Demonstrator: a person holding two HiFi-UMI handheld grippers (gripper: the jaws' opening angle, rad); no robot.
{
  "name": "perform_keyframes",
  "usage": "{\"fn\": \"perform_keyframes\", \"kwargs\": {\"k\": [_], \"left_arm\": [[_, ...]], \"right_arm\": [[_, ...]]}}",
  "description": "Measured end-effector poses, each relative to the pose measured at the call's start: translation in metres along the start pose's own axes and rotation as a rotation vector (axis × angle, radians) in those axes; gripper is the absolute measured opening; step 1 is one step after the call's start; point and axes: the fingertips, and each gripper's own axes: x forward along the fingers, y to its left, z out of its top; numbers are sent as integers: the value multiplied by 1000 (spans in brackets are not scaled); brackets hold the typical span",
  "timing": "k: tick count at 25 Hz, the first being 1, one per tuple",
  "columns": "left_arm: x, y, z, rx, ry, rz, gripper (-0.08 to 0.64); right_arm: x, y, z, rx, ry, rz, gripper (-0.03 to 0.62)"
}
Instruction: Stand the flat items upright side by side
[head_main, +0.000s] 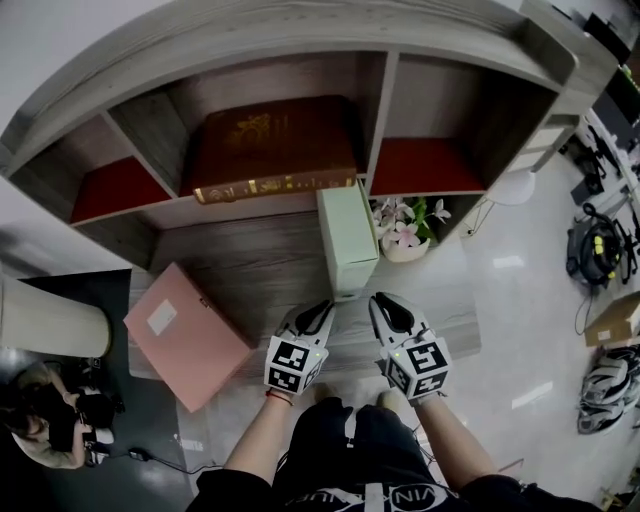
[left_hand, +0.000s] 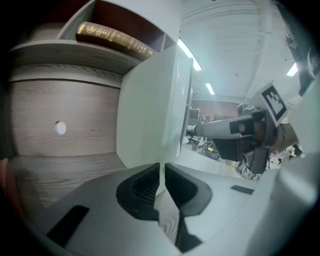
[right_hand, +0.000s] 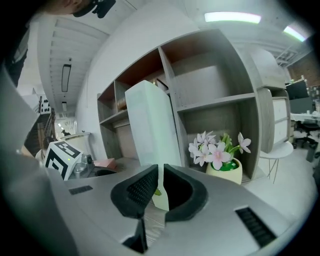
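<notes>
The pale green box stands upright at the centre of the frame on the shelf, against the divider. The left gripper and right gripper sit just beside its near end, one on each side. Both have their jaws drawn almost together with nothing between them.

This first item looks placed. The pink folder lies flat at lower left, overhanging the ledge, and is probably next. It calls for a grip on its free edge, tipping it up, and setting it alongside the box.
</notes>
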Motion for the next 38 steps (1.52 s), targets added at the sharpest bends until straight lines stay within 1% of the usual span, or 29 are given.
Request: {"fn": "perform_keyframes", "kwargs": {"k": [2, 4, 7, 10, 13, 18, 23, 26, 29, 33, 35, 38], "left_arm": [[-12, -1, 4, -18, -31, 22, 17], [-28, -5, 10, -33, -64, 54, 6], [-61, -6, 18, -68, -127, 139, 5], [-98, -4, 16, -101, -164, 234, 5], [-147, -2, 0, -140, -187, 352, 5], [-245, 13, -32, -215, -229, 604, 5], [-319, 15, -59, -226, -216, 758, 5], [-355, 29, -77, -278, -231, 846, 5], [-378, 45, -90, -322, -245, 887, 5], [-396, 71, -103, -335, -223, 895, 5], [-401, 89, -109, -340, -205, 874, 5], [-404, 113, -123, -362, -164, 811, 6]], "right_arm": [[-11, 2, -2, 0, -3, 3, 17], [-23, 8, -3, -3, -2, 25, 9], [-37, 23, -3, -24, -9, 89, 9], [-50, 38, -7, -42, -7, 140, 9], [-63, 59, -14, -43, 4, 196, 9], [-61, 103, -24, -60, 24, 333, 9], [-51, 154, -31, -56, 38, 449, 9], [-44, 186, -38, -72, 65, 516, 9], [-31, 210, -47, -78, 105, 557, 9], [-3, 241, -55, -68, 148, 575, 9], [16, 260, -56, -68, 161, 579, 9], [42, 289, -58, -77, 182, 566, 9]]}}
